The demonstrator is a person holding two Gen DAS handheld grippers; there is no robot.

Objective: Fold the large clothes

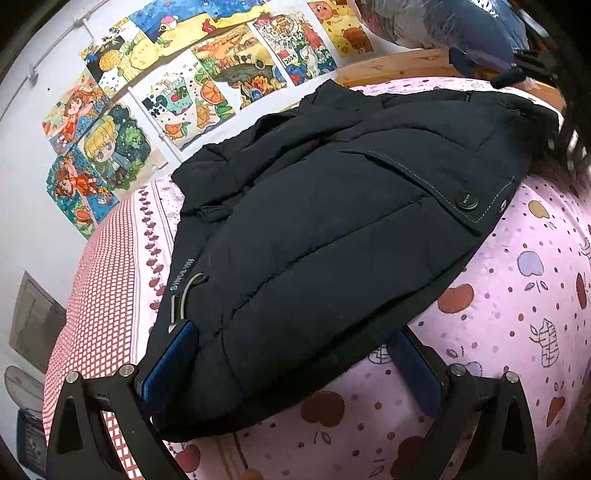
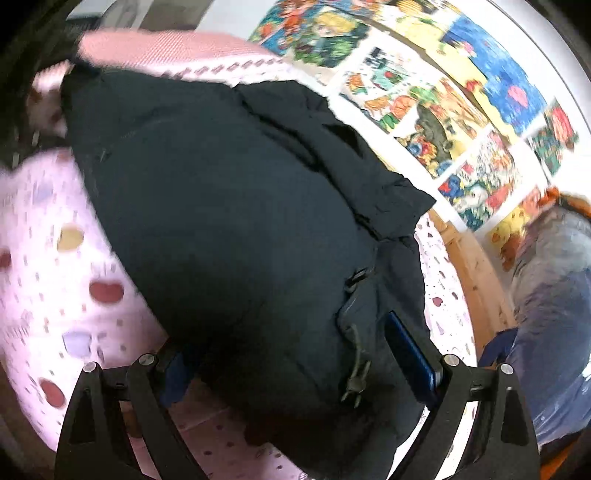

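Observation:
A large black padded jacket (image 1: 332,221) lies folded on a pink patterned bed sheet (image 1: 517,295). It has a flap pocket with a snap button (image 1: 467,201) and a grey drawcord loop (image 1: 183,295) near its hem. My left gripper (image 1: 291,365) is open, and its blue pads straddle the jacket's near edge; the left pad (image 1: 173,365) rests against the fabric. In the right wrist view the same jacket (image 2: 229,221) fills the middle. My right gripper (image 2: 291,369) is open around the jacket's other end, and the blue right pad (image 2: 413,358) is next to a cord toggle (image 2: 356,384).
Colourful drawings (image 1: 177,92) cover the white wall behind the bed. A wooden headboard (image 1: 399,64) runs at the far end, with a grey-blue pillow (image 1: 443,26) above it. A red checked sheet (image 1: 103,277) lies along the wall side. The pillow also shows in the right wrist view (image 2: 554,295).

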